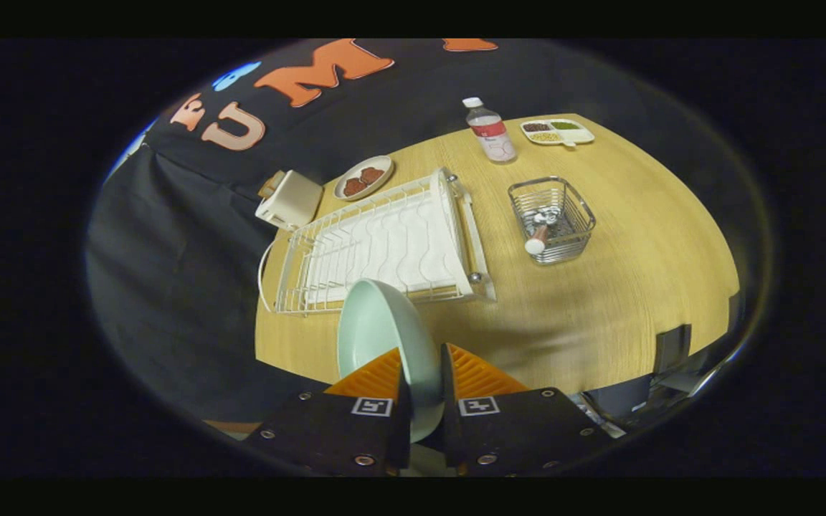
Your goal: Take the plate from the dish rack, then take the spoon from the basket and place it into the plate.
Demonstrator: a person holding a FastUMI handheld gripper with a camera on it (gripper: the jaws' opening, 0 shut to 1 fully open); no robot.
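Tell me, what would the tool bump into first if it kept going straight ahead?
Probably the white wire dish rack. The tool is shut on the pale green round plate, whose far edge overlaps the rack's near rail; depth is unclear, so it might pass above.

clear bottle (pixel 490 131), divided snack tray (pixel 557 132), small dish of brown pieces (pixel 363 177), white box (pixel 290 200), wooden table (pixel 599 301)

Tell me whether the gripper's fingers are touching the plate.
Touching. In the gripper view both fingers press the rim of the plate between them, holding it edge-on, with no gap showing.
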